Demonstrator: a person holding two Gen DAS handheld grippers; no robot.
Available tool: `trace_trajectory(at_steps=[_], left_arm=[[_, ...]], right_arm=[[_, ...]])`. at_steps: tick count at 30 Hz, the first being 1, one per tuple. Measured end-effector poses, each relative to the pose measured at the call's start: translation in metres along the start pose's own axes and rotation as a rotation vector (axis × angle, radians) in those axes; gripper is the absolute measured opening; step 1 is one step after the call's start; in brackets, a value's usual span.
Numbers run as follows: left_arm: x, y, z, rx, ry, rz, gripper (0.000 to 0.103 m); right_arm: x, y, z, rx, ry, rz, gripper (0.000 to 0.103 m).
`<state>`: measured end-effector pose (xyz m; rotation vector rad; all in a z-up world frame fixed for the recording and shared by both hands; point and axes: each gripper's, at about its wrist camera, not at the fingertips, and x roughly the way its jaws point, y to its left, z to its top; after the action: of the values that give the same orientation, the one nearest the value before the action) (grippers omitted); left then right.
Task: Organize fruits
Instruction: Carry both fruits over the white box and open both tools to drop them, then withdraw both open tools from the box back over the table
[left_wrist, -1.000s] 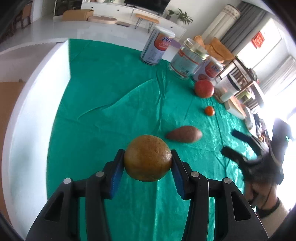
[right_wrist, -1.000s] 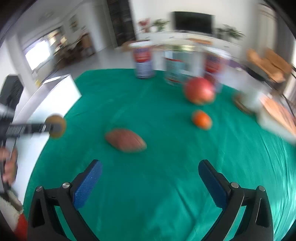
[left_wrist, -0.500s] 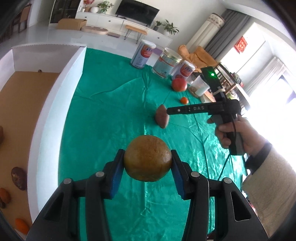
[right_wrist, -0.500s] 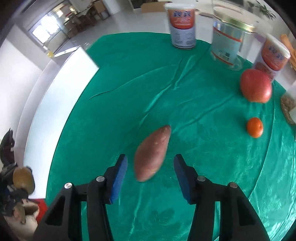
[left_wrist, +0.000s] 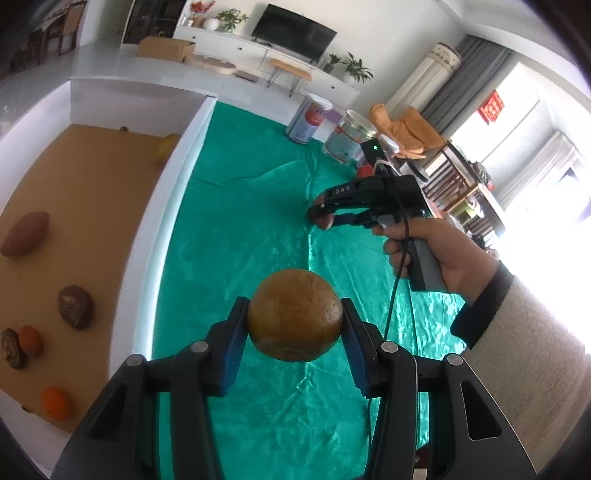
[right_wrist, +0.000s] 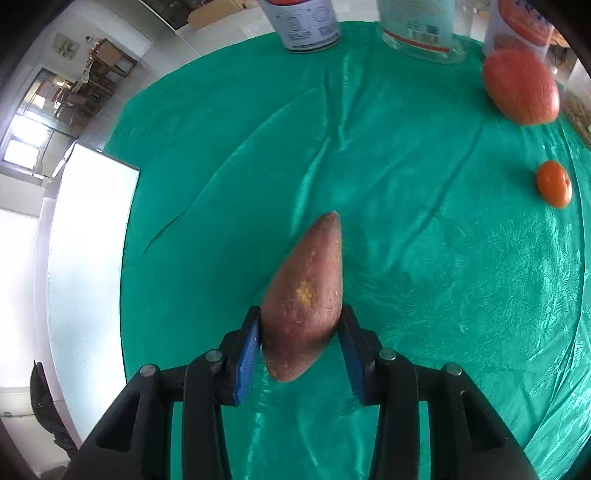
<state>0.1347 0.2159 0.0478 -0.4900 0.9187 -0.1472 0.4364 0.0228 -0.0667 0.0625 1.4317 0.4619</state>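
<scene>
Left wrist: right tool (left_wrist: 325, 218), marked "DAS", closing around sweet potato (right_wrist: 304, 299).

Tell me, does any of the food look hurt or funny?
Slightly. The sweet potato between the closing right gripper has a rough yellowish scuff on its reddish skin. Nothing looks spilled.

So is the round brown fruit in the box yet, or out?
Out. The round brown fruit is clamped in the left gripper above the green cloth, beside the white box.
</scene>
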Motion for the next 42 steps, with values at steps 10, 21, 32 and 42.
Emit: trace_trajectory(at_steps=[10, 21, 32, 42], left_arm=[[-0.121, 0.095, 0.012, -0.109, -0.164, 0.173, 0.050], [-0.059, 0.154, -0.016, -0.185, 0.045, 0.284, 0.050], [-0.045, 0.143, -0.026, -0.139, 0.069, 0.387, 0.077], [-0.099, 0.053, 0.003, -0.021, -0.174, 0.309, 0.095]], right_arm=[[-0.080, 0.049, -0.039, -0.173, -0.150, 0.158, 0.041], [-0.079, 0.252, -0.110, -0.473, -0.097, 0.396, 0.041], [-0.004, 0.319, -0.136, -0.645, -0.087, 0.120, 0.045], [-0.154, 0.232, -0.160, -0.651, -0.450, 0.083, 0.103]])
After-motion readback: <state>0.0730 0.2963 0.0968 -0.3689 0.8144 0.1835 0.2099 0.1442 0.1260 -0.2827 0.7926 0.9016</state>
